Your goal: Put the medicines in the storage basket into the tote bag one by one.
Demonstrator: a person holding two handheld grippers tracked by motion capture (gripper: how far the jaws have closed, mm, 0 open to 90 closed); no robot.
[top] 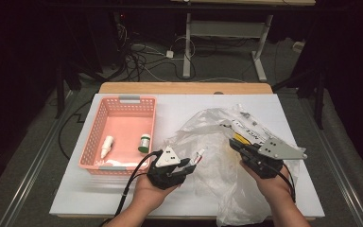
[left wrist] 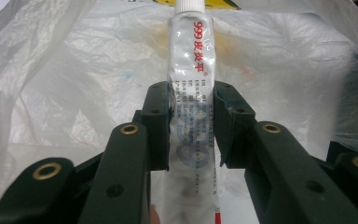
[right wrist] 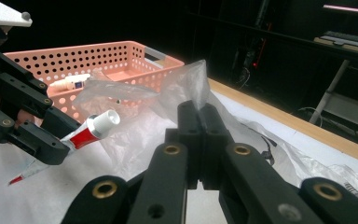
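My left gripper [top: 190,163] is shut on a white ointment tube [top: 199,154] with a white cap and red lettering. In the left gripper view the tube [left wrist: 191,56] stands upright between the pads, cap away from me, in front of the bag. A crumpled clear plastic bag [top: 217,127] lies at the middle right of the table. My right gripper [top: 235,144] is shut on a pinched fold of it. In the right gripper view the bag film [right wrist: 189,81] rises from the closed jaws, with the left gripper [right wrist: 69,140] and the tube [right wrist: 95,129] at the left.
A pink perforated basket [top: 92,137] stands at the left and holds a small white bottle [top: 107,145] and a green-capped bottle [top: 144,143]. Something yellow [top: 238,138] shows inside the bag. The white table top [top: 179,106] has a wooden far edge, with cables and desk legs beyond.
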